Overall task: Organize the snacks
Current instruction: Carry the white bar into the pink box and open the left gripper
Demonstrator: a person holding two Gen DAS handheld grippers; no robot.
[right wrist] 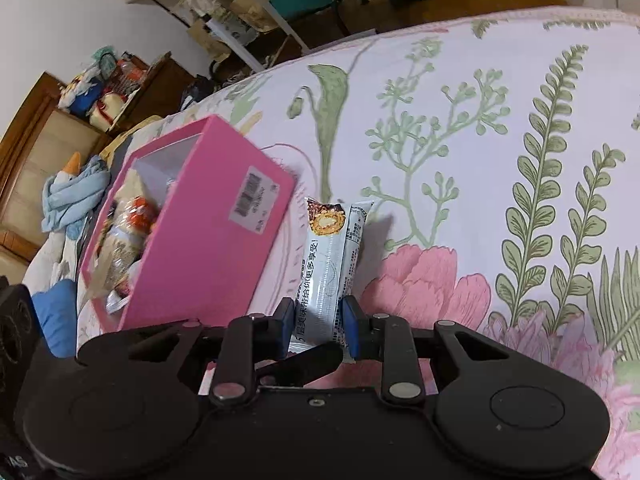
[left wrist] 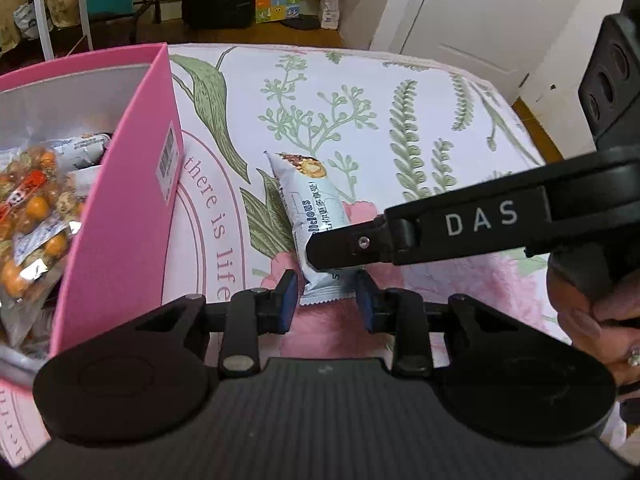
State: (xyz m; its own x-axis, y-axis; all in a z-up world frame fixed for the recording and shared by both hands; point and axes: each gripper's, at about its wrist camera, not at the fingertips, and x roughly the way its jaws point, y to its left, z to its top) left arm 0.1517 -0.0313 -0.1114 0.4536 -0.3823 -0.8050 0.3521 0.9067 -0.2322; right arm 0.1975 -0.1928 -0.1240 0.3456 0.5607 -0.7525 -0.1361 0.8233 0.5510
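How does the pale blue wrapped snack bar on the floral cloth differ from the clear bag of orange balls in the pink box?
The pale blue wrapped snack bar is a slim, opaque packet; the clear bag of orange balls is see-through and holds many pieces. The bar is outside on the floral cloth; the bag sits inside the pink box. Both are packaged snacks.

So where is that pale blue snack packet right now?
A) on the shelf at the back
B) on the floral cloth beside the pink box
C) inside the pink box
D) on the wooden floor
B: the pale blue snack packet lies on the floral cloth, just outside the pink box, which already holds other snacks.
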